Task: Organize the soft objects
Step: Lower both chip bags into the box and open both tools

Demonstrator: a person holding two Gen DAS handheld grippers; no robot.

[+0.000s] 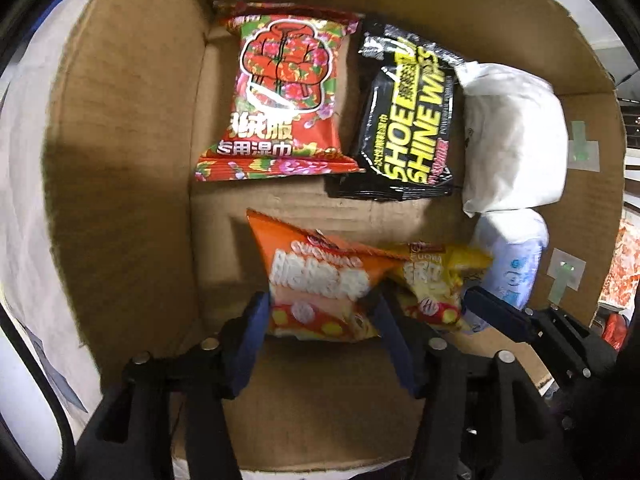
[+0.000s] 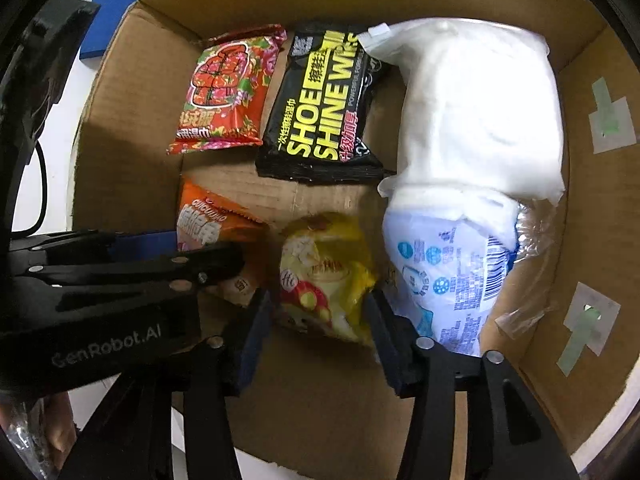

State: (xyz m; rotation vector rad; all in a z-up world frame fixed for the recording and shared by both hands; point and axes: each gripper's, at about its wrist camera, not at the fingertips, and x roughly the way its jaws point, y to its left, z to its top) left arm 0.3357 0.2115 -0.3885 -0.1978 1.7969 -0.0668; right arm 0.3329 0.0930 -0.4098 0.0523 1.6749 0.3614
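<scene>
Both grippers reach into a cardboard box [image 1: 132, 160]. My left gripper [image 1: 320, 312] is shut on an orange snack bag [image 1: 316, 284], held just above the box floor. My right gripper [image 2: 320, 312] is shut on a yellow snack bag [image 2: 324, 276], right beside the orange one [image 2: 212, 224]. At the back of the box lie a red floral wipes pack [image 1: 284, 96], a black shoe shine wipes pack [image 1: 412, 120] and a white soft bundle [image 1: 512, 136]. A blue-and-white soft pack [image 2: 452, 272] lies in front of the white bundle [image 2: 480, 112].
The box walls [image 2: 592, 216] rise on all sides, with taped patches on the right wall. The left gripper body [image 2: 100, 288] crosses the right wrist view at lower left. A blue board [image 2: 116, 4] lies outside the box at far left.
</scene>
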